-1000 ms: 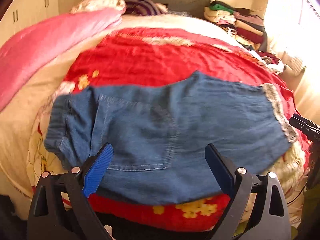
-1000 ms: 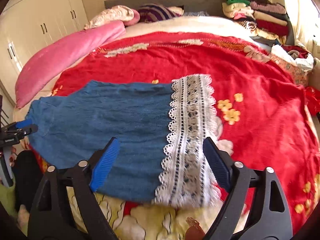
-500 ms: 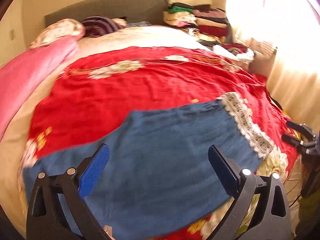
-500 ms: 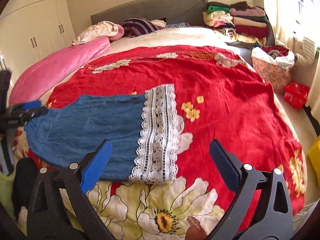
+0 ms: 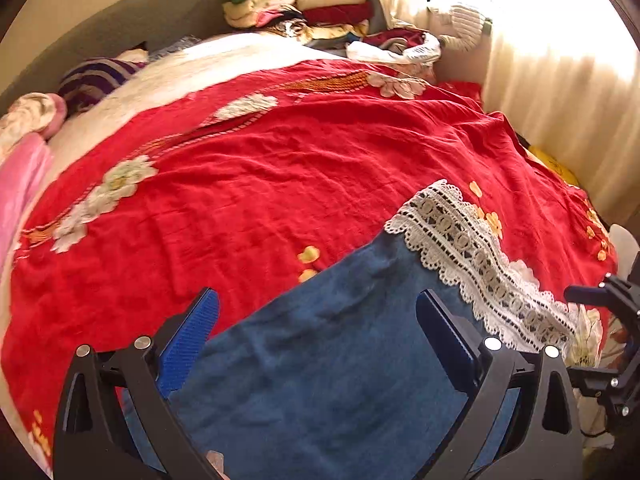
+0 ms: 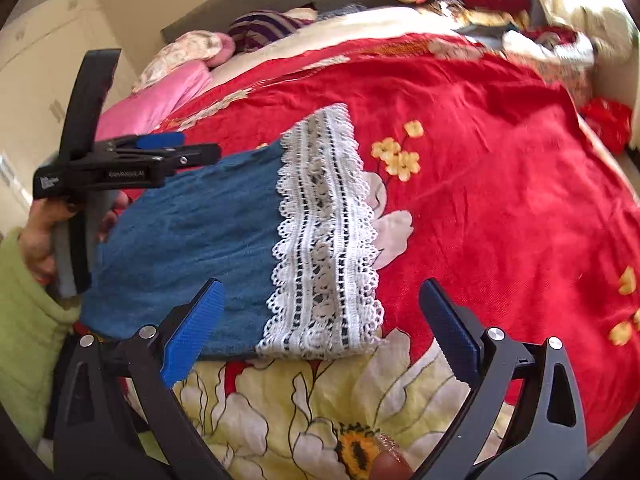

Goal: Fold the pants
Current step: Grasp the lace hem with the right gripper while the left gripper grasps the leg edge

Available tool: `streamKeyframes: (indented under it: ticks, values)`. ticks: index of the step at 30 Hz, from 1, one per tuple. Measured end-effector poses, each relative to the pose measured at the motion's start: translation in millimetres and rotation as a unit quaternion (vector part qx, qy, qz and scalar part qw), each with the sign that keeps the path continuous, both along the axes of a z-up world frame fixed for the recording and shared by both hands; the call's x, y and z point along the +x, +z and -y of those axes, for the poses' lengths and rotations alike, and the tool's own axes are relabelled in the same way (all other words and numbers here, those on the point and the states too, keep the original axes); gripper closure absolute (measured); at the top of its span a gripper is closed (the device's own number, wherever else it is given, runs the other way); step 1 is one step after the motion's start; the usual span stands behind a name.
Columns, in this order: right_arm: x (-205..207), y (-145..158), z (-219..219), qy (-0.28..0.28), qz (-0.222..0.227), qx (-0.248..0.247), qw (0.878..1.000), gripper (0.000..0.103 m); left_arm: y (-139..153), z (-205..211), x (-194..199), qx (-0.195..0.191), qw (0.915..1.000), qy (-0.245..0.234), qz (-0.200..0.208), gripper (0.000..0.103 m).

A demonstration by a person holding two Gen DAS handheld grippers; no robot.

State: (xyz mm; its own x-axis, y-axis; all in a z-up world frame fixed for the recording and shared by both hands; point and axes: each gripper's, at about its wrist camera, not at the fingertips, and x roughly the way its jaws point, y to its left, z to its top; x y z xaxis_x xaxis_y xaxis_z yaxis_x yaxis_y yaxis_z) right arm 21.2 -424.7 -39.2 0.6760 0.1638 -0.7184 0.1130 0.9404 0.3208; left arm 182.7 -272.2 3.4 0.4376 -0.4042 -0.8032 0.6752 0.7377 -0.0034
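Note:
Blue denim pants [image 5: 344, 360] [image 6: 200, 232] with a white lace hem [image 5: 480, 264] [image 6: 324, 240] lie flat on the red bedspread [image 5: 280, 184] near the bed's front edge. My left gripper [image 5: 316, 320] hovers open over the blue cloth, near the lace end, with nothing gripped. My right gripper [image 6: 320, 312] stands open just in front of the lace hem, over the flowered edge of the spread. In the right wrist view the left gripper [image 6: 160, 152] shows from the side, held by a hand [image 6: 44, 224] in a green sleeve.
A pink quilt [image 6: 160, 96] and pillows [image 5: 96, 80] lie at the left and head of the bed. Folded clothes [image 5: 320, 4] are stacked at the far right corner. A bright curtain [image 5: 560, 100] hangs to the right. White cupboards [image 6: 44, 60] stand at the left.
My left gripper has swept along the pants from the waist end toward the lace hem and rolled. My right gripper has shifted slightly and rolled, staying by the lace hem.

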Motion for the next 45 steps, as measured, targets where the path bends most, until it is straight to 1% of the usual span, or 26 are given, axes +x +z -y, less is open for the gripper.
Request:
streamKeyframes:
  ticks: [3, 6, 7, 8, 9, 11, 13, 14, 15, 16, 17, 18, 19, 20, 21, 22, 23, 25, 28, 31, 33, 37, 39, 42, 44, 45]
  values:
    - [7, -11, 3, -0.004, -0.013, 0.033, 0.999, 0.011, -12, 12, 12, 0.0, 0.9997, -0.015, -0.02, 0.005]
    - [9, -20, 3, -0.006, -0.016, 0.042, 0.999, 0.011, -21, 21, 18, 0.003, 0.9996, -0.022, -0.02, 0.008]
    - [9, -22, 3, -0.01, -0.013, 0.047, 0.999, 0.011, -24, 22, 21, 0.0, 0.9994, -0.022, -0.027, 0.016]
    - [9, -23, 3, -0.009, -0.012, 0.048, 0.999, 0.011, -29, 22, 26, -0.007, 0.9986, -0.026, -0.046, 0.028]
    - [10, -24, 3, -0.009, -0.011, 0.047, 0.999, 0.011, -33, 23, 29, -0.012, 0.998, -0.026, -0.056, 0.03]
    - [11, -24, 1, -0.005, -0.008, 0.046, 0.999, 0.019, -39, 25, 30, -0.023, 0.9968, -0.033, -0.069, 0.035]
    - [14, -24, -2, 0.006, -0.004, 0.053, 0.999, 0.038, -42, 28, 27, -0.032, 0.996, -0.04, -0.073, 0.035]
    - [16, -26, -3, 0.018, 0.002, 0.065, 0.998, 0.04, -43, 30, 25, -0.034, 0.9958, -0.042, -0.074, 0.035]
    - [17, -26, -3, 0.02, 0.002, 0.065, 0.998, 0.043, -45, 31, 24, -0.038, 0.9952, -0.046, -0.078, 0.036]
    - [19, -27, -4, 0.02, 0.002, 0.061, 0.998, 0.047, -47, 34, 20, -0.037, 0.9951, -0.051, -0.076, 0.042]
    - [20, -28, -4, 0.022, 0.006, 0.061, 0.998, 0.052, -50, 37, 18, -0.031, 0.9953, -0.053, -0.074, 0.051]
    - [20, -28, -5, 0.025, 0.008, 0.064, 0.998, 0.066, -51, 39, 16, -0.025, 0.9957, -0.054, -0.07, 0.058]
    - [21, -27, -5, 0.031, 0.01, 0.072, 0.997, 0.078, -52, 43, 11, -0.016, 0.9965, -0.056, -0.06, 0.069]
    - [22, -27, -6, 0.035, 0.011, 0.075, 0.996, 0.08, -52, 45, 8, -0.007, 0.9972, -0.054, -0.052, 0.078]
    - [23, -26, -7, 0.039, 0.012, 0.077, 0.996, 0.082, -51, 47, 6, -0.001, 0.9976, -0.051, -0.047, 0.082]
    - [22, -23, -9, 0.043, 0.017, 0.075, 0.996, 0.085, -49, 48, 3, -0.002, 0.9979, -0.046, -0.046, 0.089]
    - [21, -20, -11, 0.046, 0.023, 0.075, 0.996, 0.086, -47, 47, 3, -0.002, 0.9981, -0.043, -0.044, 0.091]
    - [20, -13, -15, 0.053, 0.034, 0.072, 0.995, 0.088, -43, 44, 2, -0.013, 0.9982, -0.043, -0.041, 0.093]
    - [17, 6, -25, 0.069, 0.06, 0.062, 0.994, 0.088, -33, 30, 3, -0.051, 0.9968, -0.038, -0.048, 0.096]
    - [16, 29, -42, 0.093, 0.087, 0.046, 0.991, 0.088, -15, 8, 2, -0.108, 0.9922, -0.026, -0.055, 0.096]
    - [16, 40, -55, 0.11, 0.1, 0.034, 0.988, 0.088, -3, -14, 0, -0.148, 0.9872, -0.013, -0.058, 0.096]
    - [15, 58, -89, 0.159, 0.12, 0.016, 0.98, 0.088, 9, -58, -3, -0.19, 0.9798, 0.022, -0.058, 0.096]
    - [18, 63, -112, 0.188, 0.122, 0.012, 0.975, 0.088, 6, -82, -6, -0.193, 0.9784, 0.049, -0.057, 0.096]
    - [24, 57, -146, 0.229, 0.111, -0.003, 0.967, 0.088, -5, -115, -14, -0.186, 0.977, 0.087, -0.057, 0.095]
    - [27, 48, -172, 0.253, 0.096, -0.017, 0.963, 0.088, -13, -141, -13, -0.18, 0.9726, 0.129, -0.07, 0.092]
    - [29, 43, -180, 0.261, 0.088, -0.02, 0.961, 0.088, -16, -154, -14, -0.182, 0.9684, 0.151, -0.078, 0.089]
